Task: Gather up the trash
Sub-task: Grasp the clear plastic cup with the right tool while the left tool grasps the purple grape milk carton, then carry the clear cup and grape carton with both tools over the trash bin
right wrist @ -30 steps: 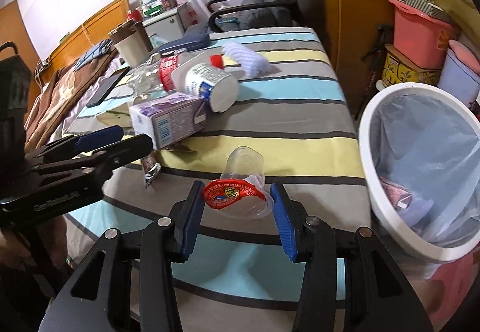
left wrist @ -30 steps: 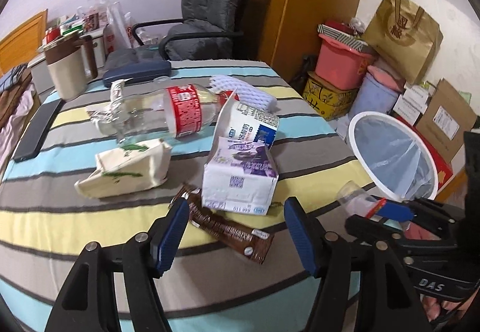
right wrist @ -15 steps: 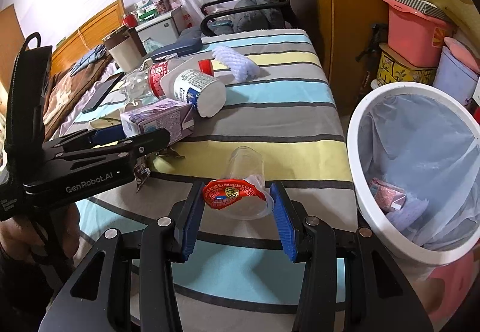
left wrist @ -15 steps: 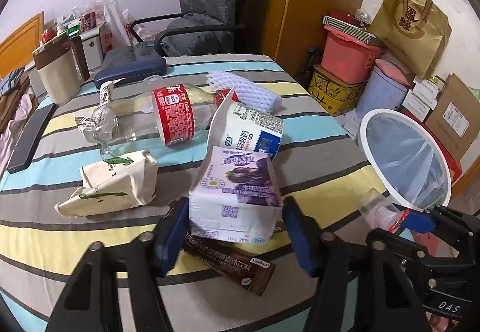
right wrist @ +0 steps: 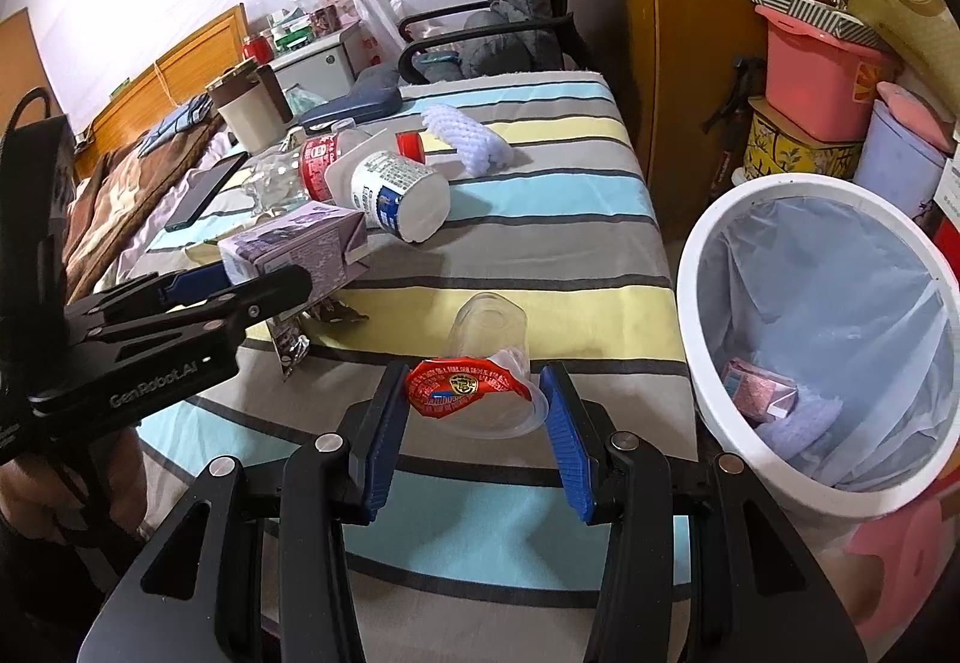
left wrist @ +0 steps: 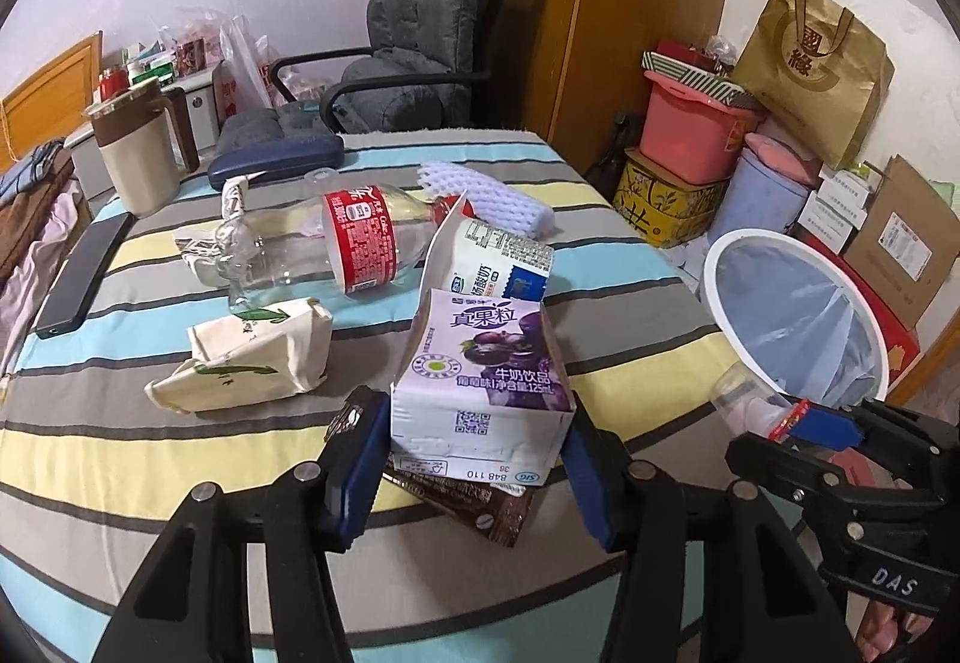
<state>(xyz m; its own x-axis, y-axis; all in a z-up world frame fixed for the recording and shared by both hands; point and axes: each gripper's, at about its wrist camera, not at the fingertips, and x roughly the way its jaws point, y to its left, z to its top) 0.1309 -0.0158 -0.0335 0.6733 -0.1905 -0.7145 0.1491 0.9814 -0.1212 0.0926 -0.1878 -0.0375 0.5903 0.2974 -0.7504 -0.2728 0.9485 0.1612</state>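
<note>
Purple milk carton sits upright-ish on the striped tablecloth, near front edge, partly on top of a brown wrapper. Your left gripper has it between the blue pads, both pads touching carton sides, jaws about mid-width w/ carton filling the gap. Clear plastic cup w/ peeled red foil lid lies on its side by the table's right edge; your right gripper is clamped on its rim end, jaws approx half open, pads against the cup.

Behind carton: white yogurt tub on its side, clear bottle w/ red label lying flat, white foam net, crumpled cream paper bag to the left. Black phone at far left edge, beige jug at back. White trash bin w/ clear liner stands off the table's right side, some pink and white scraps already in the bottom.
</note>
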